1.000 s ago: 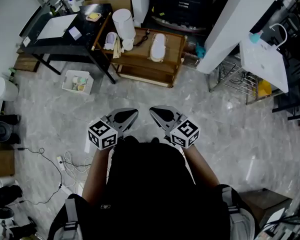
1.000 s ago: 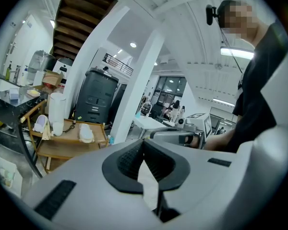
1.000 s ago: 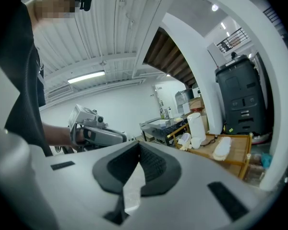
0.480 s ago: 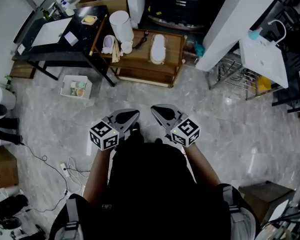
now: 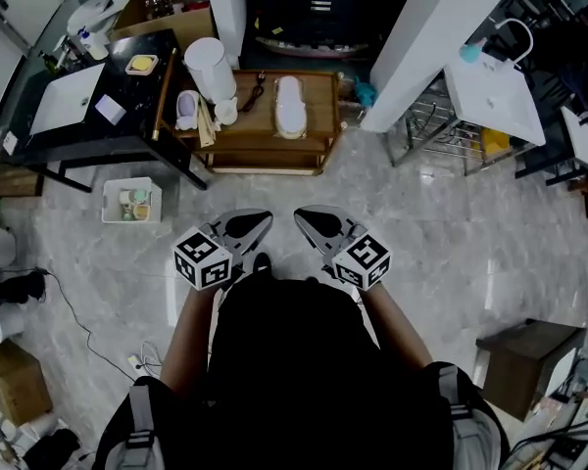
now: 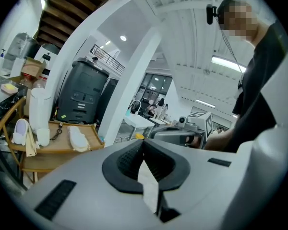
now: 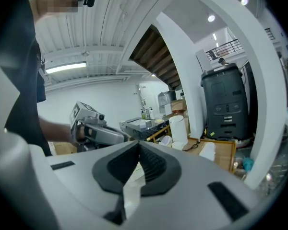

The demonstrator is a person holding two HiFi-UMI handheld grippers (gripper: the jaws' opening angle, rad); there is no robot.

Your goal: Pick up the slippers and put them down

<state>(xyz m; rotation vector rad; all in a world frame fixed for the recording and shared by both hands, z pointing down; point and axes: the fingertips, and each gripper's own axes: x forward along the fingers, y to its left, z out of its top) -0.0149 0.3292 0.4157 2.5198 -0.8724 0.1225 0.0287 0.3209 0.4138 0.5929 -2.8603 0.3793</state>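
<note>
A white slipper (image 5: 290, 106) lies on a low wooden table (image 5: 317, 130) ahead of me; a lavender slipper (image 5: 186, 109) rests at that table's left end. Both grippers are held side by side in front of my body, well short of the table. My left gripper (image 5: 261, 221) is shut with nothing between its jaws, and so is my right gripper (image 5: 306, 216). The left gripper view shows the white slipper (image 6: 78, 138) and the lavender slipper (image 6: 20, 131) beyond the left gripper (image 6: 143, 146). The right gripper view shows the white slipper (image 7: 209, 151) past the right gripper (image 7: 138, 146).
A tall white cylinder (image 5: 206, 64) stands on the wooden table's left part. A black desk (image 5: 127, 101) adjoins it on the left, with a white crate (image 5: 130, 202) on the floor below. A white pillar (image 5: 426, 37), a wire rack (image 5: 439, 135) and a dark box (image 5: 521, 362) are on the right.
The table, crate and floor have slid down and left in the head view as I walked towards the table. Both grippers stay shut and keep their places before my body.
</note>
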